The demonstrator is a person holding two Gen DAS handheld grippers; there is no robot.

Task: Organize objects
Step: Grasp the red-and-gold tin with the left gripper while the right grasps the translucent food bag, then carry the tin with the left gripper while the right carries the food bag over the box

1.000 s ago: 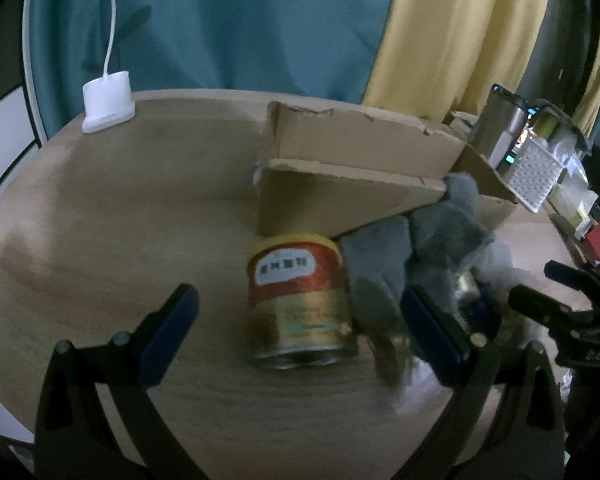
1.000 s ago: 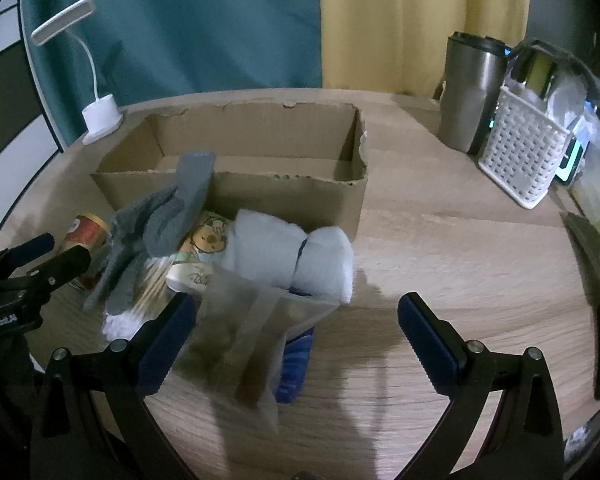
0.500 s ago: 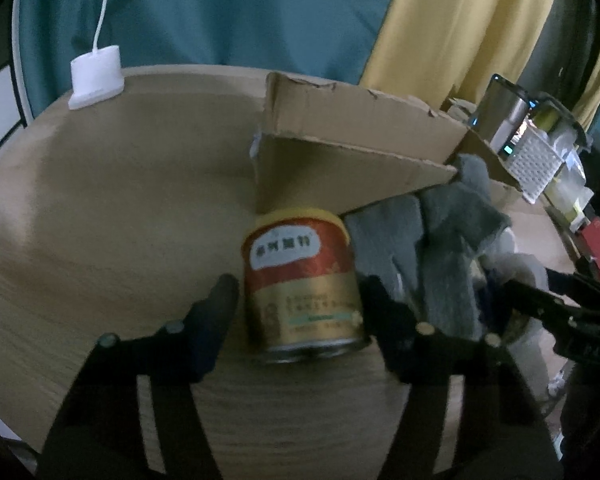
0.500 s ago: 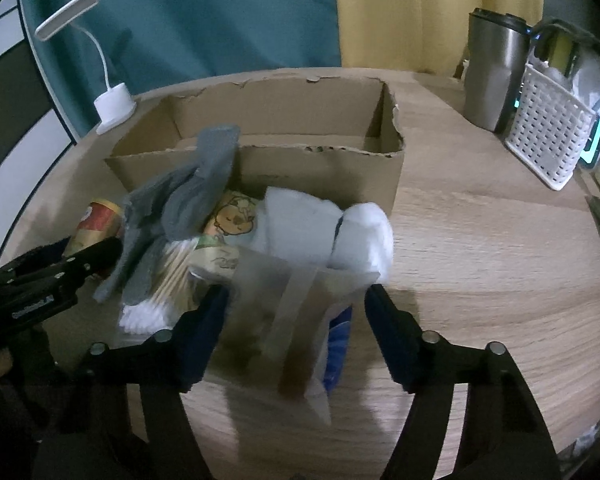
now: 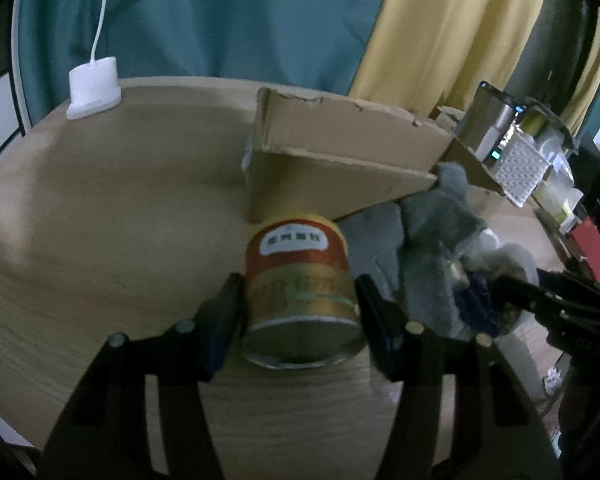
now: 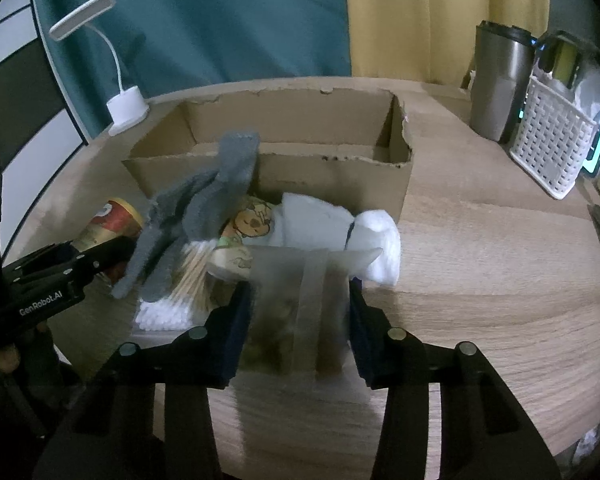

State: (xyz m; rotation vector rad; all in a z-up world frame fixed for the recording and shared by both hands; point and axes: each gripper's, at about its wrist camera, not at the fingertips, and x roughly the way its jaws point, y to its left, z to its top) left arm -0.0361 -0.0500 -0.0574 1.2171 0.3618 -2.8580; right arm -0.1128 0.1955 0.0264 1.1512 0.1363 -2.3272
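Both tools now closed, left tool (image 5: 298, 300) on can (image 5: 300, 292), right tool (image 6: 300, 312) seemingly on pouch (image 6: 300, 308)

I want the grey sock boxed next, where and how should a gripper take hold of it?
Grip the grey sock at its raised upper end, which leans on the front wall of the cardboard box. Come from above: that end stands free, while the lower part drapes over the cotton swabs, beside the red and gold tin can.
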